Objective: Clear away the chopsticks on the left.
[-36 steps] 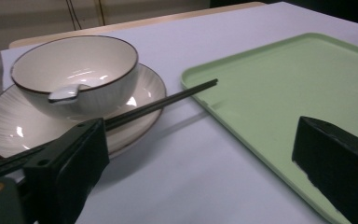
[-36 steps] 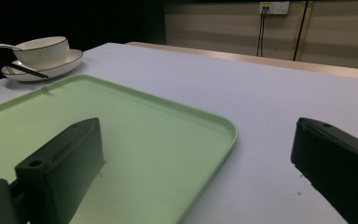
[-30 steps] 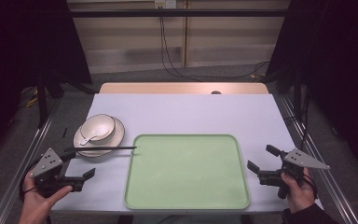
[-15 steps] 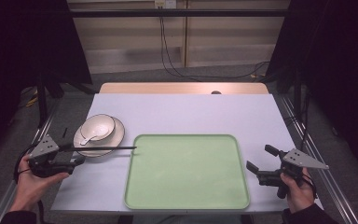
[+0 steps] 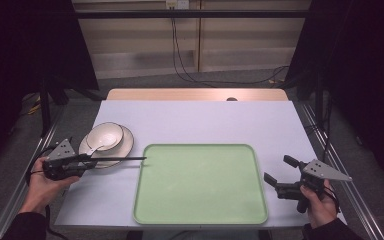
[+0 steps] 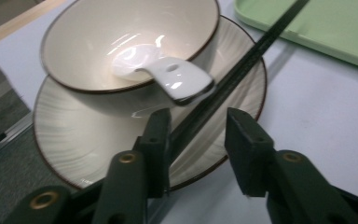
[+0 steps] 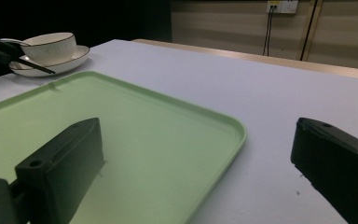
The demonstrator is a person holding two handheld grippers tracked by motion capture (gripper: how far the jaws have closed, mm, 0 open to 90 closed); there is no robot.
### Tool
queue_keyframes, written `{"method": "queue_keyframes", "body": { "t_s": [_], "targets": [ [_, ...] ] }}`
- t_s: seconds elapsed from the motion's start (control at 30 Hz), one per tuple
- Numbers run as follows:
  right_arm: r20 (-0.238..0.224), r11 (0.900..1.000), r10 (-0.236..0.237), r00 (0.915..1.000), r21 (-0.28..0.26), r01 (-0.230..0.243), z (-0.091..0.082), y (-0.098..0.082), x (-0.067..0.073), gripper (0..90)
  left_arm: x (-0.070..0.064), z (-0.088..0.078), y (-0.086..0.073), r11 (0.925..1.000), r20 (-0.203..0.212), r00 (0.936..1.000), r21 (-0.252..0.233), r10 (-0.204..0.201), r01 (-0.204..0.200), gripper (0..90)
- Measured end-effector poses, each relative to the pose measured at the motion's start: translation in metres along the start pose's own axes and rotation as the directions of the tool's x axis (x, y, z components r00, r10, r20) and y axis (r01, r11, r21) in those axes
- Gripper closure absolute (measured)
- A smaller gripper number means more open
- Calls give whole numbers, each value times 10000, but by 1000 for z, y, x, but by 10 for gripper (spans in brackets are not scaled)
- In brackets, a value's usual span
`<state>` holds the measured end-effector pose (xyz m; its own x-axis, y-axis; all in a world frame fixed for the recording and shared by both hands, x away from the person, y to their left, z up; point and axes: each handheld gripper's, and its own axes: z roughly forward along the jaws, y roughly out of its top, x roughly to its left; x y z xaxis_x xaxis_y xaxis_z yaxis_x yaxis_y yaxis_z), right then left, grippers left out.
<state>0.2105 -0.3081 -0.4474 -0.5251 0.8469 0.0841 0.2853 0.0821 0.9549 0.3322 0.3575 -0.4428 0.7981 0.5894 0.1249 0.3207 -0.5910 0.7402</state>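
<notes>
A cream bowl (image 5: 105, 136) with a white spoon (image 6: 168, 74) in it stands on a ribbed plate (image 5: 87, 148) at the table's left. Black chopsticks (image 5: 122, 159) lie across the plate's rim and point at the green tray (image 5: 200, 185). My left gripper (image 5: 91, 161) is at their near end, and its jaws have just been closing. In the left gripper view (image 6: 198, 121) the chopsticks (image 6: 242, 65) run between the jaws, against the left pad, with a gap to the right pad. My right gripper (image 5: 278, 169) stands open by the tray's right edge (image 7: 198, 135), with nothing between its jaws.
The tray (image 7: 121, 121) holds nothing and covers the near middle of the pale table (image 5: 205, 120). In the right gripper view the bowl (image 7: 51, 44) and plate (image 7: 67, 63) show far left. Metal rails run along both table sides, and cables hang at the back.
My left gripper has moved away from the person to the plate's edge, and its jaws have narrowed around the chopsticks' near end. The right gripper has stayed put.
</notes>
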Motion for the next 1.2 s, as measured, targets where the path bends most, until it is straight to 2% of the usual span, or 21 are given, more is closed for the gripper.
{"method": "queue_keyframes", "body": {
  "t_s": [0.13, 0.17, 0.23, 0.47, 0.5, 0.53, 0.57, 0.6, 0.67, 0.77, 0.83, 0.93, 1.0, 1.1, 1.17, 1.2],
  "targets": [
    [-36, 10000, 76, 10000, -25, -76, 0, 0, 1, 20, 1, 4, 0, 9999, -83, 9999, 38, 151, -151, 676],
    [-63, 9999, 100, 9999, -18, -100, 0, 0, 1, 20, 2, 6, 1, 9997, 79, 9998, 138, 204, -205, 683],
    [-77, 10000, 87, 9999, -14, -88, 1, 0, 1, 20, 1, 9, 1, 9997, 97, 9997, 22, 230, -230, 700],
    [-113, 9999, 110, 9999, 3, -110, 1, 0, 1, 20, 1, 14, 4, 9983, 336, 9980, 208, 542, -549, 730],
    [-119, 9999, 111, 9999, 3, -111, 1, 0, 1, 20, 0, 17, 4, 9986, 482, 9976, 162, 496, -505, 737],
    [-125, 9999, 117, 9999, 7, -117, 1, 0, 1, 20, 0, 16, 5, 9987, 384, 9984, 267, 413, -423, 732],
    [-121, 9999, 116, 9999, 10, -116, 1, 0, 1, 20, 0, 18, 4, 9995, 462, 9985, 116, 290, -296, 732],
    [-100, 10000, 94, 9999, -8, -94, 1, 0, 1, 20, 2, 18, 4, 9988, 520, 9977, 237, 425, -438, 727],
    [-83, 9999, 106, 9999, 1, -106, 2, 0, 1, 20, 2, 19, 4, 9993, 651, 9974, 200, 303, -317, 736],
    [-123, 10000, 98, 9999, 22, -97, 2, -1, 1, 20, 5, 20, 6, 9988, 823, 9961, 332, 324, -352, 764],
    [-127, 10000, 85, 9999, 30, -84, 2, -1, 1, 20, 6, 21, 9, 9981, 1194, 9923, 487, 329, -389, 812],
    [-149, 9999, 113, 9998, 65, -112, 2, -1, 1, 20, 5, 22, 9, 9978, 1262, 9913, 493, 385, -450, 840],
    [-130, 9999, 153, 9998, 55, -152, 2, -1, 1, 20, 6, 21, 11, 9980, 1543, 9878, 559, 208, -297, 846],
    [-146, 9999, 108, 9998, 56, -107, 2, -1, 1, 19, 6, 20, 12, 9976, 1591, 9870, 608, 234, -334, 861],
    [-157, 9998, 163, 9997, 68, -162, 2, -1, 1, 20, 5, 18, 13, 9988, 1517, 9884, 479, -1, -72, 861],
    [-166, 9999, 165, 9997, 56, -164, 2, -1, 1, 19, 5, 16, 14, 9983, 1571, 9875, 582, -143, 52, 862]
  ]
}}
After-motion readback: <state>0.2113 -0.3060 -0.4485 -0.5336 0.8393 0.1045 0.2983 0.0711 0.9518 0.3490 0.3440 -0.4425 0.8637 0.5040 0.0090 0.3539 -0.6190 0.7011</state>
